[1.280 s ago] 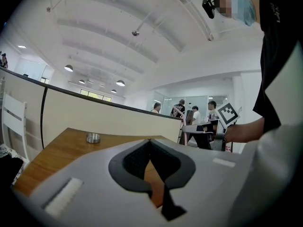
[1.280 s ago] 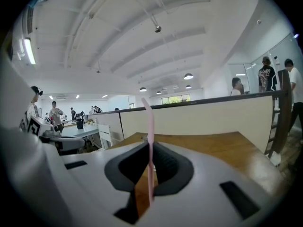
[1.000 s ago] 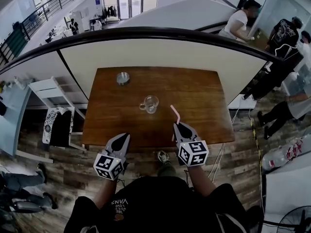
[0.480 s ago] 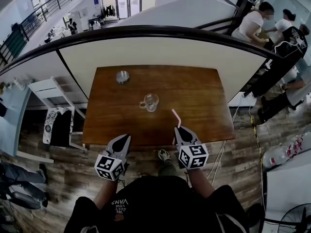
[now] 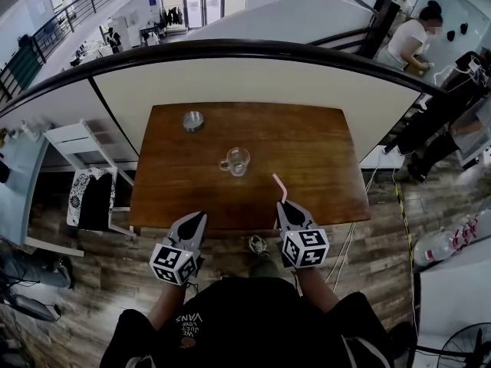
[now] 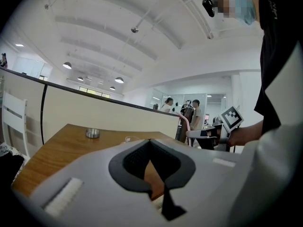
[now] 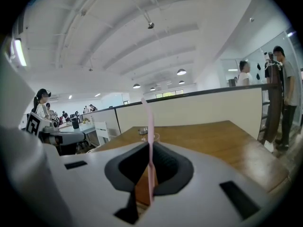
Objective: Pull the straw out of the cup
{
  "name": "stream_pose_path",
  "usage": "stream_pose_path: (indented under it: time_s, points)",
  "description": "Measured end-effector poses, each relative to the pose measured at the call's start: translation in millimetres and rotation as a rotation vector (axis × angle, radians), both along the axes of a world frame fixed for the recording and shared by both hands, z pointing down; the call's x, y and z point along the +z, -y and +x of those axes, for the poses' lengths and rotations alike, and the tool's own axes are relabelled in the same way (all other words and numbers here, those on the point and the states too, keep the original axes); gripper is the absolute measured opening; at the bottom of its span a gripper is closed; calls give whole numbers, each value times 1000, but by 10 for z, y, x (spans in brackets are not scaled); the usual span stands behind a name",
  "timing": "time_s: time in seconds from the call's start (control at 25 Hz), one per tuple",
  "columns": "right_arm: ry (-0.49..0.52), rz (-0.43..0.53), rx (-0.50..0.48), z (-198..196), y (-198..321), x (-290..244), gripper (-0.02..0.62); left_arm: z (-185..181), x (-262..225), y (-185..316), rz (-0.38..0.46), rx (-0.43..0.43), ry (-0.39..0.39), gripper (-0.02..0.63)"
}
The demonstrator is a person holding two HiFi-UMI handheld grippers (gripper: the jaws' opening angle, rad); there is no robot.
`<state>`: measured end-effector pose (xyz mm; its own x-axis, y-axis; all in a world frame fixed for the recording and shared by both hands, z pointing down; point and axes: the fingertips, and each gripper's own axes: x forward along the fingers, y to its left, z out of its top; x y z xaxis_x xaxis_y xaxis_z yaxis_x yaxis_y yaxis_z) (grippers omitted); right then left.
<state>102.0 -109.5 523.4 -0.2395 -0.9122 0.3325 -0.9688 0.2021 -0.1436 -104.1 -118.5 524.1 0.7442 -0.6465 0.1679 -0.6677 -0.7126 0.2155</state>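
A clear glass cup with a handle stands empty near the middle of the brown wooden table. The pink bendy straw is out of the cup, upright and held over the table's near edge. My right gripper is shut on the straw's lower part. In the right gripper view the straw rises between the closed jaws, with the cup far behind it. My left gripper hangs at the near edge left of it, shut and empty; its jaws meet with nothing between them.
A small round metal dish sits at the table's far left. A curved partition wall runs behind the table. A white chair stands to the left. People move about far off at the right.
My right gripper with the straw has drifted slightly toward me and to the right. The left gripper and the cup have not moved. People in the background have shifted.
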Motion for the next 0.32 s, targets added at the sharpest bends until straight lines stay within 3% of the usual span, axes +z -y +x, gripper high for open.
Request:
stream_pose_path:
  time_s: [0.32]
  points:
    - [0,8,-7,9,33,6,31,26,36,10,2,-5,0,11]
